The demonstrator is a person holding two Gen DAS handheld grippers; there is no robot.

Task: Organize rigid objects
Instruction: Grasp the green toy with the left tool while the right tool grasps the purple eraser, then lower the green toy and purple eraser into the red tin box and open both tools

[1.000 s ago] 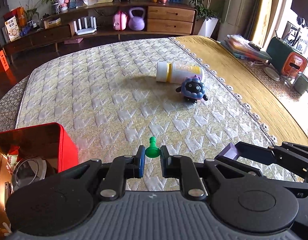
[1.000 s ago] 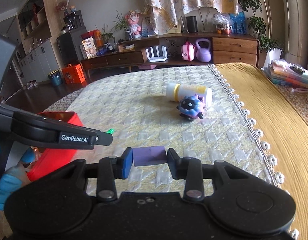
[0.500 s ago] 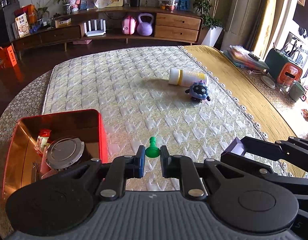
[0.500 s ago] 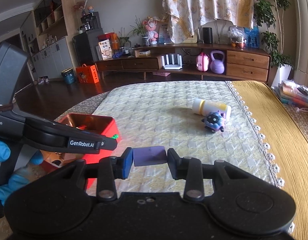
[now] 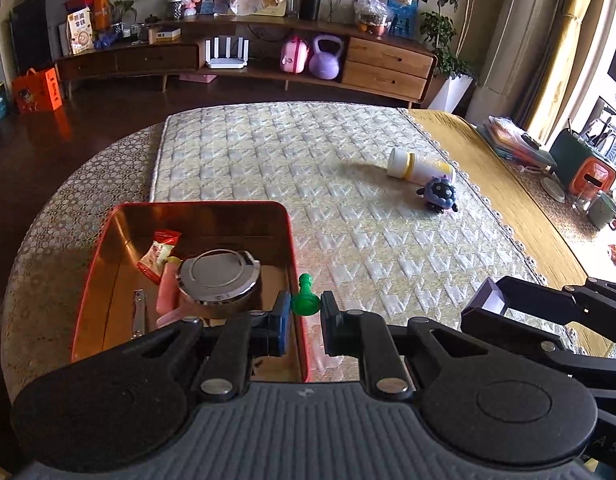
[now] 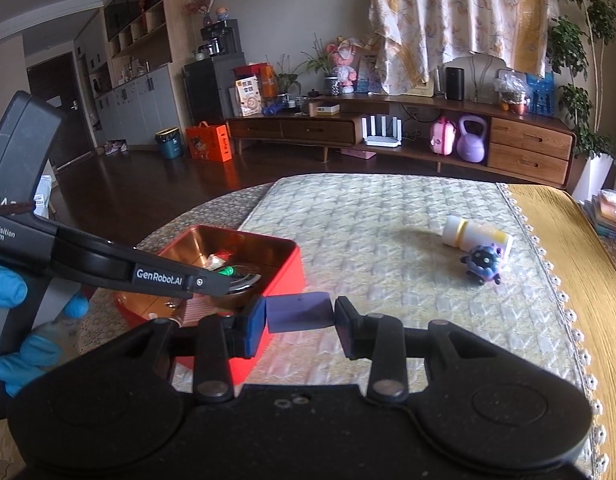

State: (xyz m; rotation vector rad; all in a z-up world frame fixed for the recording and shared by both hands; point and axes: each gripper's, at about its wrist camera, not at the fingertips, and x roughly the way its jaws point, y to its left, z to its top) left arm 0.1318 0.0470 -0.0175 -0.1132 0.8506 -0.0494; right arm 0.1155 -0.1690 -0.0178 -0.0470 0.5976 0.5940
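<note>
My left gripper (image 5: pixel 303 316) is shut on a green chess pawn (image 5: pixel 305 301) and holds it above the right wall of the red tin box (image 5: pixel 195 206). The box holds a round metal lid (image 5: pixel 218 276), a snack packet and small items. My right gripper (image 6: pixel 299 316) is shut on a purple block (image 6: pixel 299 312), just right of the box (image 6: pixel 283 276); the block also shows in the left wrist view (image 5: pixel 486 300). The pawn shows over the box in the right wrist view (image 6: pixel 227 271). A white bottle (image 5: pixel 420 166) and a purple round toy (image 5: pixel 439 194) lie farther on the mat.
The quilted mat (image 5: pixel 308 168) covers a round table with a yellow cloth (image 5: pixel 508 192) on the right. A kettle, cup and papers sit at the far right. A long wooden sideboard (image 6: pixel 388 128) stands behind the table.
Both grippers rose and moved left toward the red box, still holding their objects. The pawn went from over the mat to over the box's right wall.
</note>
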